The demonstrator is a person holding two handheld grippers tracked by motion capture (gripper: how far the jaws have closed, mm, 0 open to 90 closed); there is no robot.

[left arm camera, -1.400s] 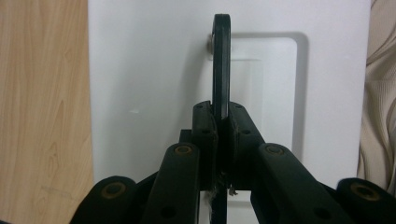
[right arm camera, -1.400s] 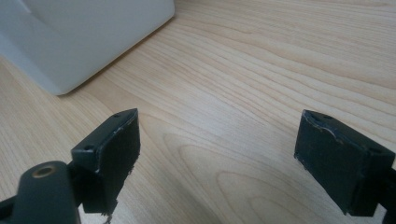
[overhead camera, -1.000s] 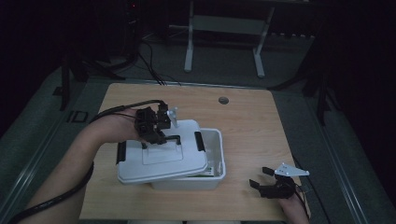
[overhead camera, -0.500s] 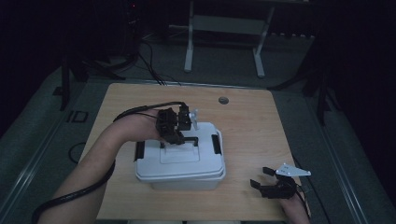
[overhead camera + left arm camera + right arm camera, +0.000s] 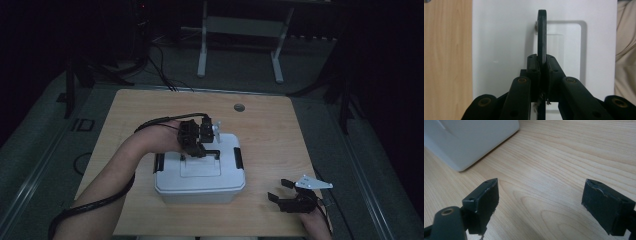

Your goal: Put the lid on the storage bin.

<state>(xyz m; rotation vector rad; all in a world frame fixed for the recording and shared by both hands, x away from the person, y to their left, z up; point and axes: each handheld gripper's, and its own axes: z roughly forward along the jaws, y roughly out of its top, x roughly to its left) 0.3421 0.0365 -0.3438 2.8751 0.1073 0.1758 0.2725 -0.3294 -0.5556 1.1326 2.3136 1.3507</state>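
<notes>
A white plastic box [image 5: 200, 189] stands in the middle of the wooden table [image 5: 280, 135], and its white lid [image 5: 200, 167] lies flat and square on top. The lid's thin black handle [image 5: 212, 151] stands upright. My left gripper [image 5: 200, 149] comes in from the left and is shut on that handle. In the left gripper view the handle [image 5: 542, 32] runs up between the pressed jaws of my left gripper [image 5: 542, 65], over the lid [image 5: 499, 37]. My right gripper [image 5: 278, 189] rests open near the table's front right. Its jaws [image 5: 541, 197] hold nothing, with the box's corner [image 5: 469, 140] beyond.
Black latches [image 5: 159, 162] [image 5: 238, 157] hang at the lid's two short sides. A round grommet hole [image 5: 239, 107] sits near the table's far edge. The left gripper's cable [image 5: 95, 207] trails off the front left. Metal stand legs [image 5: 202, 50] rise behind the table.
The lid was shifted left and tilted over the box; my left gripper carried it right and it now sits squarely on the box. The right gripper has stayed put.
</notes>
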